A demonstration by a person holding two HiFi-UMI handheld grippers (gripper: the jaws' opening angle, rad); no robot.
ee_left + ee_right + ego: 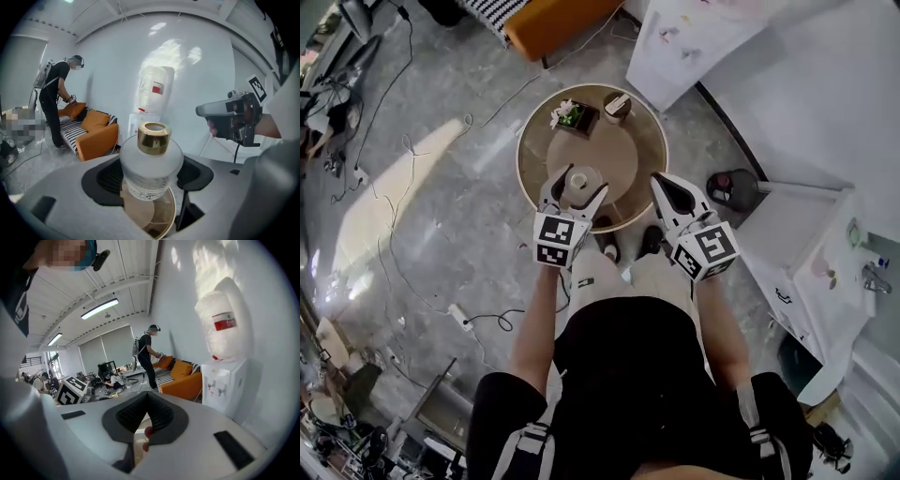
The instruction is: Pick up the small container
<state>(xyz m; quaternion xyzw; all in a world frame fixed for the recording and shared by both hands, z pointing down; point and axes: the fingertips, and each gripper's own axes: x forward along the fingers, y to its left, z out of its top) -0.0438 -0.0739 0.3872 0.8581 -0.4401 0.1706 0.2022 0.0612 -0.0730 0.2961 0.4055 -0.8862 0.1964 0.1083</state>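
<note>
The small container (151, 164) is a frosted glass bottle with a gold collar. My left gripper (150, 180) is shut on its round body and holds it upright. In the head view the container (580, 177) sits between the left gripper's (577, 190) fingers over the near part of the round wooden table (645, 155). My right gripper (661, 183) hovers to the right of it at the table's near edge, shut with nothing between its pads. In the right gripper view the right gripper's (147, 416) dark pads meet.
A small plant in a dark tray (573, 115) and a small round item (618, 106) stand at the table's far side. A water dispenser (152, 96) stands by the white wall, an orange sofa (96, 133) and a person (54, 101) beyond. Cables cross the floor at the left.
</note>
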